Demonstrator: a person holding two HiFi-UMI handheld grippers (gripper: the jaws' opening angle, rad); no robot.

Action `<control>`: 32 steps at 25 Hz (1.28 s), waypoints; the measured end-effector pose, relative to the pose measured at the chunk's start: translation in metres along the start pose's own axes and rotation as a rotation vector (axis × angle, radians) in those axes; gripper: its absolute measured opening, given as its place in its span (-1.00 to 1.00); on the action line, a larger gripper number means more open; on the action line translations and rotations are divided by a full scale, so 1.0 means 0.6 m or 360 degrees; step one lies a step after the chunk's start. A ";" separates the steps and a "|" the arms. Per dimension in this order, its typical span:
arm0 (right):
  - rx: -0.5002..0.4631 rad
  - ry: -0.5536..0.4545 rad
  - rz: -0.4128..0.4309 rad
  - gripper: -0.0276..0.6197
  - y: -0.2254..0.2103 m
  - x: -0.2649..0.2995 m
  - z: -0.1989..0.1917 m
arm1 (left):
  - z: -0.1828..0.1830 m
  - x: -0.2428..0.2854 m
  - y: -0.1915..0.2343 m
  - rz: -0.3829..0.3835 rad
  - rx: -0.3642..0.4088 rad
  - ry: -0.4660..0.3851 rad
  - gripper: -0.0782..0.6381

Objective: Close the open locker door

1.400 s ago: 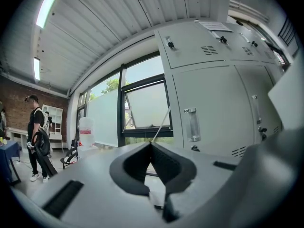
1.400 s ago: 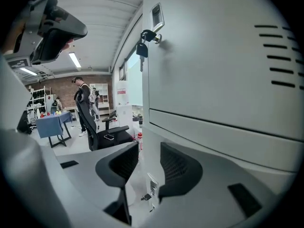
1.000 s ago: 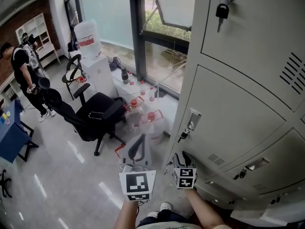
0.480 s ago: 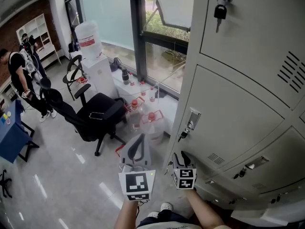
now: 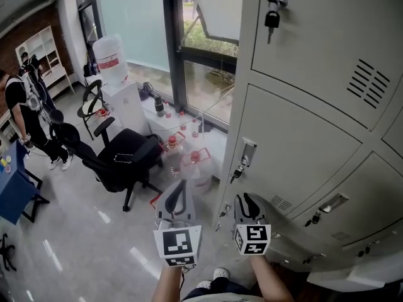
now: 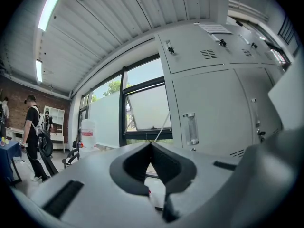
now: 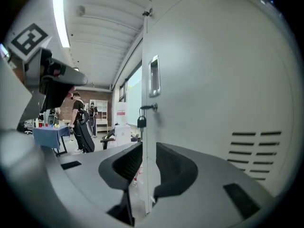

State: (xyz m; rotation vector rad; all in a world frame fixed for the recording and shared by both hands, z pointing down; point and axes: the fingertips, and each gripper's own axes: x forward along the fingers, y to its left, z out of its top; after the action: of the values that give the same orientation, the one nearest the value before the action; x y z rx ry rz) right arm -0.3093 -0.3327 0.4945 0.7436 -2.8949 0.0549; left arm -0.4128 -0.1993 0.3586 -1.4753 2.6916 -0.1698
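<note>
Edgewise, the grey, vented locker door (image 7: 213, 80) stands between parted, just-closing jaws of the right claw (image 7: 149, 148); left claw (image 6: 152, 144) closed.

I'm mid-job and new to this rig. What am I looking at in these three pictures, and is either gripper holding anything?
There is no robot here: a person holds a two-jaw gripper in each hand. The head view looks down from a camera on the person's head. It shows the left gripper and the right gripper, each with a marker cube, in front of grey lockers. On the floor beyond stand an office chair and water jugs.

The other two pictures come from cameras riding on the grippers, looking along their jaws. The left gripper's jaws are together and hold nothing. The right gripper's jaws have just been closing but stand apart. A locker edge lines up with their gap, and nothing is clamped.
</note>
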 end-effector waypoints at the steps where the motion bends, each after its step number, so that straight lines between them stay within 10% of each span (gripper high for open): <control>1: -0.0006 -0.0029 -0.0005 -0.62 -0.003 -0.009 0.019 | 0.002 -0.003 -0.002 -0.0007 -0.0002 -0.0005 -0.78; 11: -0.0099 -0.0292 -0.0048 -0.77 -0.018 -0.094 0.174 | 0.015 -0.021 -0.028 -0.0082 -0.0020 -0.0037 -0.78; 32: -0.0093 -0.0421 -0.0092 -0.86 -0.020 -0.167 0.250 | 0.048 -0.043 -0.059 -0.0156 -0.0022 -0.0086 -0.78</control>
State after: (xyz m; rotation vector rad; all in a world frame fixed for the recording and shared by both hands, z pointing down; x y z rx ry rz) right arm -0.2375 -0.3065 0.3310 0.8853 -3.1031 -0.1449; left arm -0.3659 -0.1982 0.3345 -1.5929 2.5858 -0.1150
